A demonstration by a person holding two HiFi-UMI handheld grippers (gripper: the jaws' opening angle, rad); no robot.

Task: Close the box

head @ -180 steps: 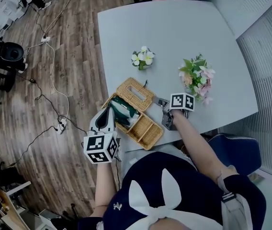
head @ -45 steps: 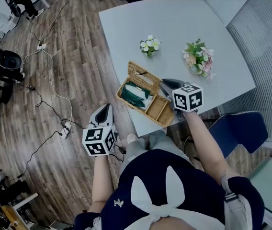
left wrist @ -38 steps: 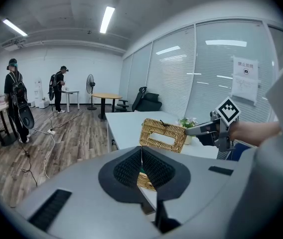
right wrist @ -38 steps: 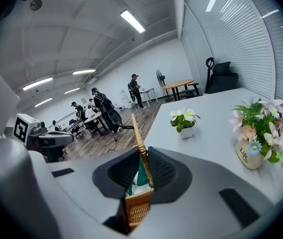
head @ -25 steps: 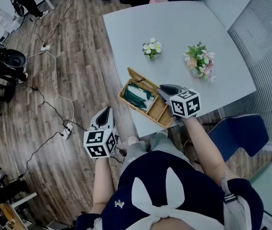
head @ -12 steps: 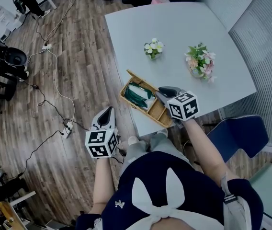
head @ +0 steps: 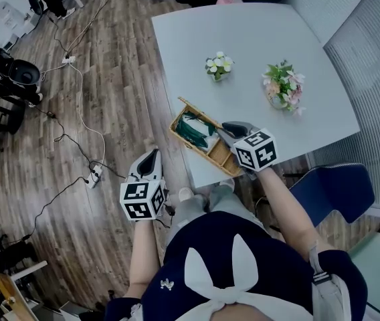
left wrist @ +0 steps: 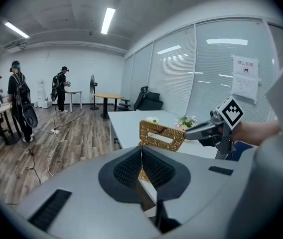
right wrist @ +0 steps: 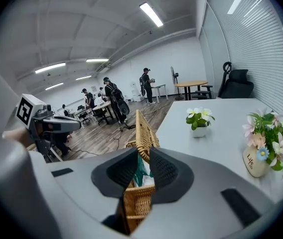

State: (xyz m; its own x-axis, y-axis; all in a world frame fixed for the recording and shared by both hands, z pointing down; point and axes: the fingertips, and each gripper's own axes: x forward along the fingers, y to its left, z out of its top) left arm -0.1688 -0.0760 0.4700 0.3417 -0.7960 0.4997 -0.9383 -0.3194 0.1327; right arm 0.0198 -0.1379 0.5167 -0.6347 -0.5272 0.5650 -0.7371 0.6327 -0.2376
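The wicker box [head: 211, 151] sits at the table's near left corner, with green packets [head: 193, 131] inside. Its lid [head: 197, 112] stands almost upright on the far long side. My right gripper [head: 227, 128] reaches over the box, and in the right gripper view [right wrist: 142, 158] it is shut on the lid's [right wrist: 142, 128] wicker rim. My left gripper [head: 151, 155] hangs off the table over the wooden floor, left of the box. Seen in its own view, the left gripper [left wrist: 141, 156] is shut with nothing in it, and the lid [left wrist: 162, 135] and right gripper [left wrist: 189, 132] lie beyond.
A small pot of white flowers [head: 219, 65] and a pink bouquet vase [head: 283, 85] stand farther back on the grey table [head: 257, 32]. Cables [head: 76, 112] trail over the floor at the left. A blue chair [head: 337, 186] is at the right. People stand far off [left wrist: 17, 103].
Since the earliest frame the lid has come up from lying flat behind the box to standing upright, and the left gripper has left the box. Over the last second the right gripper rolled slightly.
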